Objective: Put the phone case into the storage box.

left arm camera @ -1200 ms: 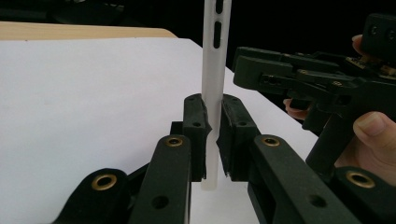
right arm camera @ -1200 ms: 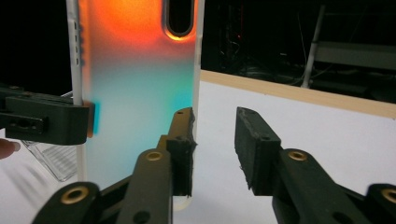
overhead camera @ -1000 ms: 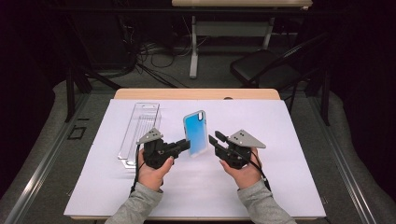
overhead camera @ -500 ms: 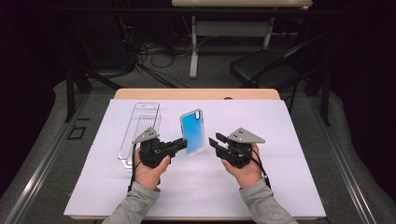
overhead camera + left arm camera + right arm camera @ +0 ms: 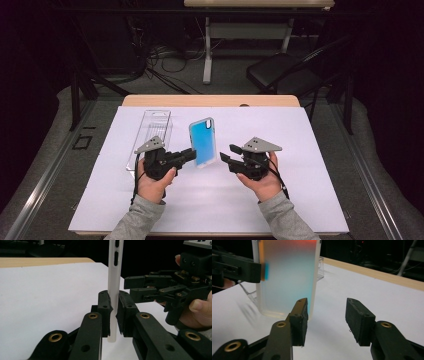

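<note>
White table cover [image 5: 310, 200] underneath, clear plastic box [image 5: 152, 131] lying empty at far left. Above it, blue phone case [image 5: 202, 141] held upright and off the surface, pinched along one edge by the closed jaws of the left gripper [image 5: 191, 155]. Compared with a second ago, lifted a little and tipped nearer vertical, with both hands drawn back toward the near edge. Right gripper [image 5: 226, 154] just beside the case, jaws spread, gripping nothing; probably lining up for a handover. No brand, label or writing legible anywhere.
</note>
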The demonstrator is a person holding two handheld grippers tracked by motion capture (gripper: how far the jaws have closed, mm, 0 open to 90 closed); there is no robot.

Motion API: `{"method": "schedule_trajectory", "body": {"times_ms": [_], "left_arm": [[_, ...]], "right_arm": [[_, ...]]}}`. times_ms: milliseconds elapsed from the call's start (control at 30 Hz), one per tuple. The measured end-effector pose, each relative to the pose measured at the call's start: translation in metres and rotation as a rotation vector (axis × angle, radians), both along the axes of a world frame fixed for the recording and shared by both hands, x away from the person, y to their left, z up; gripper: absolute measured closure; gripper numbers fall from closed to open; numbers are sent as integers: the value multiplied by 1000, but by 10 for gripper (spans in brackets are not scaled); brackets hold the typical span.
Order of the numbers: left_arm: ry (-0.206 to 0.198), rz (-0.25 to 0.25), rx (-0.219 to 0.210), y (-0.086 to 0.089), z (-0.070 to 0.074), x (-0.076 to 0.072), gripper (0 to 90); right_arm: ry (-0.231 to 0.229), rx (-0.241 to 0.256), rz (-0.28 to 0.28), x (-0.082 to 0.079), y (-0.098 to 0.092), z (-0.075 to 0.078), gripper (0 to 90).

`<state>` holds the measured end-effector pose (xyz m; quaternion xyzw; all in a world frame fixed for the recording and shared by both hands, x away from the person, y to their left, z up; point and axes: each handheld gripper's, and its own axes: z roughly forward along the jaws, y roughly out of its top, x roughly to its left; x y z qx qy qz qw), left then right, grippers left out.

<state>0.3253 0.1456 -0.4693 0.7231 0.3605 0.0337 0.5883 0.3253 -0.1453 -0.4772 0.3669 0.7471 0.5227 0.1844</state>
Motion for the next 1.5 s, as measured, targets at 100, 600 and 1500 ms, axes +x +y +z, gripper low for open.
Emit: {"method": "schedule_trajectory", "body": {"times_ms": [100,600,1500], "left_arm": [[-4,0,-2,2,1,0,822],[-26,-30,-15,14,10,-2,822],[-26,-101,-3,18,10,-1,822]], "right_arm": [[1,-9,1,0,-1,0,577],[1,-5,49,1,-6,5,543],[100,74,137,8,-25,12,322]]}}
